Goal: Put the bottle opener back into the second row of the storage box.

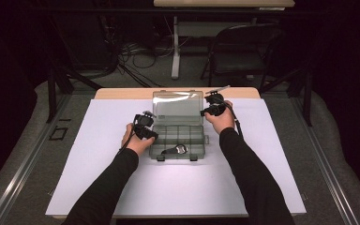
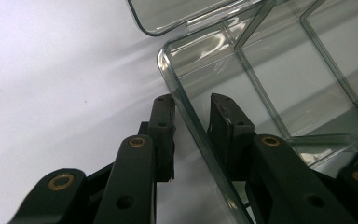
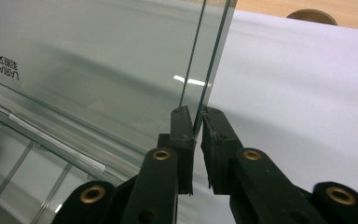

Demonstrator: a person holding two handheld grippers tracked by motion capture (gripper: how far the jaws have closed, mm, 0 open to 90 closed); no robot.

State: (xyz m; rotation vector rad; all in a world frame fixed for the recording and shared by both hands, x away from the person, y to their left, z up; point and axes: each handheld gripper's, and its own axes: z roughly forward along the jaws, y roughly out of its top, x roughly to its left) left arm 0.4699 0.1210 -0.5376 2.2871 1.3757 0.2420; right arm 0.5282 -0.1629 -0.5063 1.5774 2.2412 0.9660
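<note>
Right tool [image 3: 197,122] clamped on raised lid [image 3: 98,70] edge | left tool [image 2: 191,112] jaws astride box [image 1: 178,138] left wall, one inside, one outside, pads not pressing | box open, mid-surface [image 1: 98,178], on white sheet

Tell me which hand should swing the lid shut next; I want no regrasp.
Right, probably: the right gripper already pinches the raised lid edge, while the left gripper straddles the box wall, steadying the base.
</note>
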